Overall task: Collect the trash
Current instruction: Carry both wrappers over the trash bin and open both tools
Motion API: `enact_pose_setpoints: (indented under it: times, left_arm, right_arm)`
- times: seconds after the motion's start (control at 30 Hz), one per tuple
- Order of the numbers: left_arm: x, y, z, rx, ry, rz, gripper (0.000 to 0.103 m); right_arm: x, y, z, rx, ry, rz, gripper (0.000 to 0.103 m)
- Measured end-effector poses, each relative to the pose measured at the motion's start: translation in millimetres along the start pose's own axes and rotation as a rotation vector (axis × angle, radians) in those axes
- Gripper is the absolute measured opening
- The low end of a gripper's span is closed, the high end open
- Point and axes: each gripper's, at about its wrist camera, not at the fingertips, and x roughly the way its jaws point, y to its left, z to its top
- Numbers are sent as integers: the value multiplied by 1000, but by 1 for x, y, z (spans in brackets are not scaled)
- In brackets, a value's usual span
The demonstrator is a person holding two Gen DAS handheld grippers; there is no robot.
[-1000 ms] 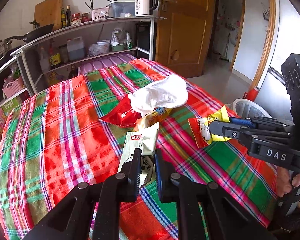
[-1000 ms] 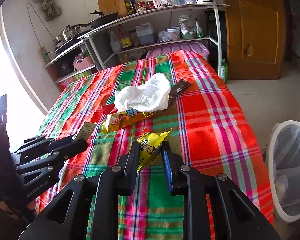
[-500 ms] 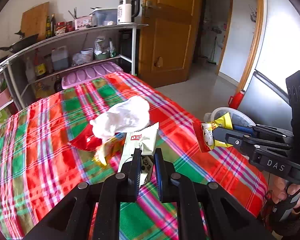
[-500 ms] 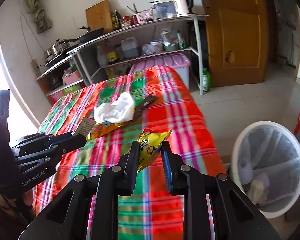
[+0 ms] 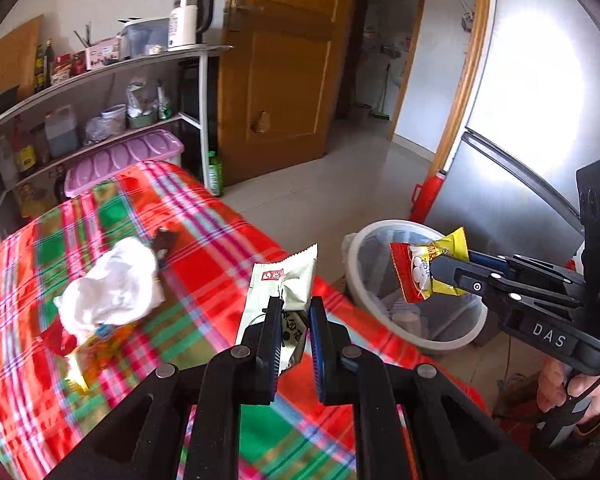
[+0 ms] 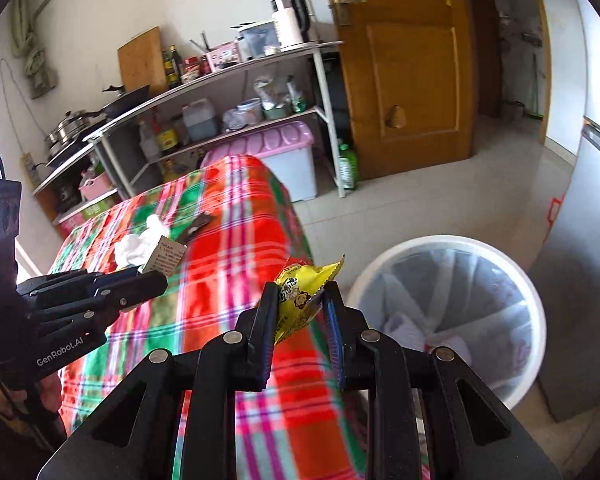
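Note:
My left gripper [image 5: 294, 307] is shut on a pale green snack wrapper [image 5: 284, 284], held above the right edge of the plaid-covered table [image 5: 204, 240]. My right gripper [image 6: 301, 295] is shut on a yellow and red snack packet [image 6: 300, 296]; the left wrist view shows that packet [image 5: 428, 270] hanging over the white waste bin [image 5: 380, 236]. The bin [image 6: 496, 258], lined with a clear bag, stands on the floor just right of the table. On the table lie a crumpled white tissue [image 5: 116, 284], a red wrapper [image 5: 56, 338], an orange wrapper [image 5: 96, 352] and a dark wrapper [image 5: 166, 240].
A metal shelf rack [image 6: 236, 76] with bottles, pans and a kettle lines the far wall. A purple-lidded storage box [image 6: 276, 148] sits behind the table. A wooden door [image 6: 404, 60] and a grey fridge [image 5: 532, 128] flank the tiled floor. A person's hand [image 5: 568, 390] holds the right gripper's handle.
Both grippers have swung right with their wrappers, from over the middle of the table to its right edge beside the bin. The tissue and the other wrappers stay on the table.

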Motion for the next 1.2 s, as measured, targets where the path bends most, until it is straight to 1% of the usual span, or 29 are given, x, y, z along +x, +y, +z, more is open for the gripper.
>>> enact_pose_setpoints:
  times: [0.23,0.37,0.43,0.5,0.57,0.7,0.8,1.0,1.13,1.2]
  left_arm:
    - [35,-36,12,25,35,-72,13]
    - [56,-55,19,21,62,-126,13]
    - [67,-68,21,36,77,-138,13]
    - [77,-78,22,53,91,-151,13]
    - [88,-86,23,54,110,-166,13]
    - [104,-101,24,56,129,-180,13]
    - [121,-108,24,57,163,-183,14]
    - [143,-119,22,66,198,-188,14]
    - [154,-120,22,56,223,-190,14]
    - [154,-121,22,59,221,-190,14]
  right_arm:
    - [-4,-45,-5,50,6,-63,24]
    - [-3,-68,-10,67,18,-107,24]
    - [-3,-79,-12,77,29,-115,24]
    - [0,-90,-16,77,43,-141,24]
    - [2,-98,-19,79,56,-156,24]
    - [10,-116,-25,94,86,-181,24]
    - [16,-126,-29,104,108,-195,24]
    - [26,-137,-36,106,142,-216,24]
    - [32,-140,-37,101,162,-226,24]
    - [34,-141,-38,105,173,-233,25]
